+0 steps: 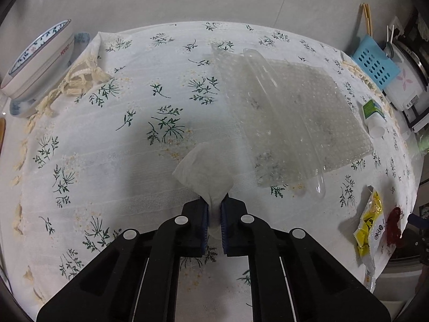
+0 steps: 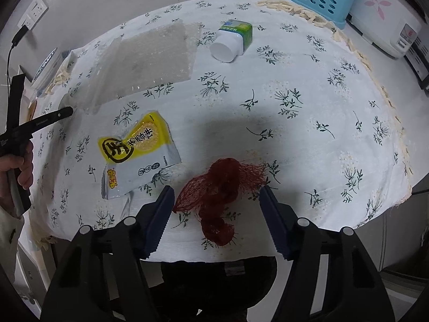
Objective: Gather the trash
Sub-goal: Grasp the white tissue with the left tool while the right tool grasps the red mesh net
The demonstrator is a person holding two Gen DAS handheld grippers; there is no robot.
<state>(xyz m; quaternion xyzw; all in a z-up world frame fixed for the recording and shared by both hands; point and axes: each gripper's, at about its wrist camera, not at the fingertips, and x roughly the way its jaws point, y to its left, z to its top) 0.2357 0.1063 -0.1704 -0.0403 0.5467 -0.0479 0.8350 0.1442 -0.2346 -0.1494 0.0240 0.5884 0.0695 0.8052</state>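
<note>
Left claw point(image 1: 214, 214) pinched tight on tissue point(image 1: 203, 171), ready for lifting away; right claw point(image 2: 215, 214) wide, straddling red net point(image 2: 219, 182), gripping nothing.

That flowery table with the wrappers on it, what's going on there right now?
A person is clearing trash off the tablecloth with a handheld gripper in each hand. The left gripper is shut on a white tissue. The right gripper is open and straddles a red mesh net without pressing it. A yellow snack wrapper, a bubble wrap sheet and a small white bottle lie uncollected.
</note>
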